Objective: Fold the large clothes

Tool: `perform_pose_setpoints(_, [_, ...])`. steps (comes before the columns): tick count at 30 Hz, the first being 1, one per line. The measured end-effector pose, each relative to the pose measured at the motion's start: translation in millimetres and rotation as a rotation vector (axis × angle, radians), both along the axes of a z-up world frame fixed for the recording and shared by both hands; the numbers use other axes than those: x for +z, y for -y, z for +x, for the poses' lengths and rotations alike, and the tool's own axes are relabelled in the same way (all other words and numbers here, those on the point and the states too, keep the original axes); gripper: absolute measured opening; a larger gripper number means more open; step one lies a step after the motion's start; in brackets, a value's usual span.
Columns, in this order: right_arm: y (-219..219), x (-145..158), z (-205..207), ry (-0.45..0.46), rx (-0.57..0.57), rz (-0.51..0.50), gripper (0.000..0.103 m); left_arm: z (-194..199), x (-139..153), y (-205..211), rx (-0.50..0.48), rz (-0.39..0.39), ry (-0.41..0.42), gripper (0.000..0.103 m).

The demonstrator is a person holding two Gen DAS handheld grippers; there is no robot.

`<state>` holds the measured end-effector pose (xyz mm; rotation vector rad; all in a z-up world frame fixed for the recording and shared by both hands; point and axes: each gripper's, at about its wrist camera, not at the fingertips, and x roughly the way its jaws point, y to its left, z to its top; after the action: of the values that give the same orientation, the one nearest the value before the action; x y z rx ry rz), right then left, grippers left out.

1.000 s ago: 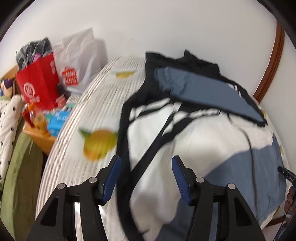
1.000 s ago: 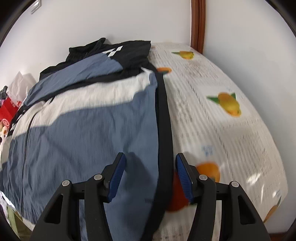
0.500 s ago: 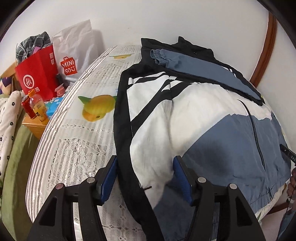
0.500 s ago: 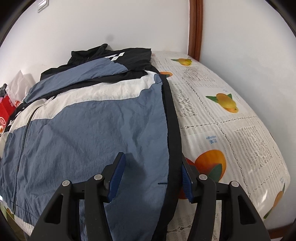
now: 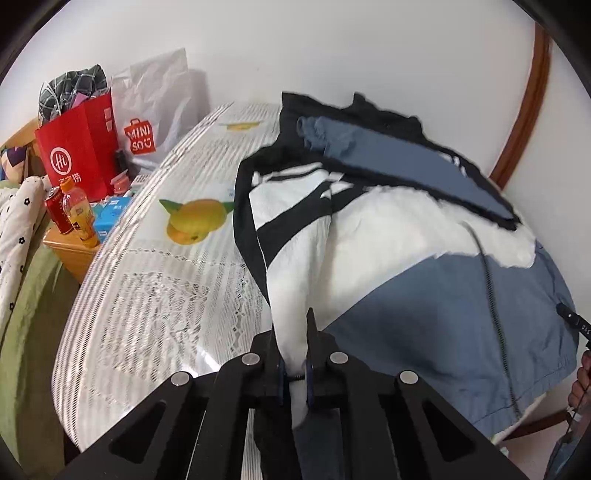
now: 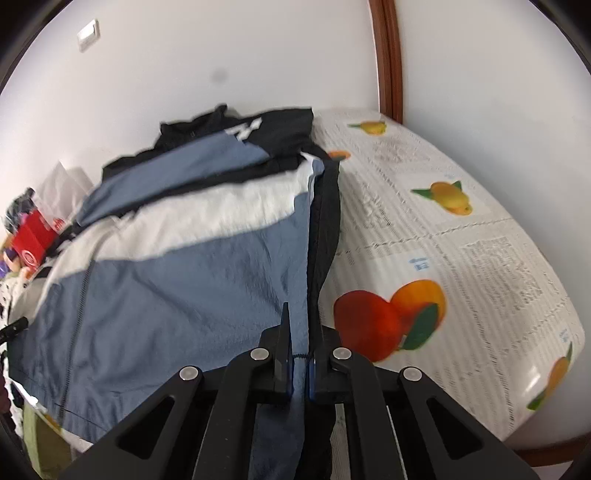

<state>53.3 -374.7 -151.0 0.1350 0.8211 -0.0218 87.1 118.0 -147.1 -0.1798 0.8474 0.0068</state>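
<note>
Jacket (image 5: 424,280) (blue, white and black) lies spread on the fruit-print bedcover (image 6: 461,258); the left gripper (image 5: 293,354) has just clenched on its white hem corner, fabric bunched between the jaws; the right gripper (image 6: 299,347) has just clenched on the blue hem corner beside the black side seam.

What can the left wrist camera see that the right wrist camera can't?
Only the left wrist view shows the left gripper, whose jaws have just closed on the jacket's white part, plus an orange drink bottle, a red can and a white shopping bag.

Only the right wrist view shows the right gripper, whose jaws have just closed on the jacket's blue edge, a wall switch, and the red and orange fruit print.

Both show the jacket, the patterned table cover and the red bag.
</note>
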Motion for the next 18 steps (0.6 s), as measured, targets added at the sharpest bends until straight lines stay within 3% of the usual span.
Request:
perform_pose_setpoints(10, [8.4,65.8,-46.1,0.163,0.038,0.02,0.005,-33.1,53.2,-6.5,-0.043,-0.058,0.174,0.007])
perform_pose_setpoints(18, [16.0,92.7,-29.6,0.246,0.007,0.062,0.005,-18.1,76.7,-4.9,-0.035,-0.072,0.287,0.007])
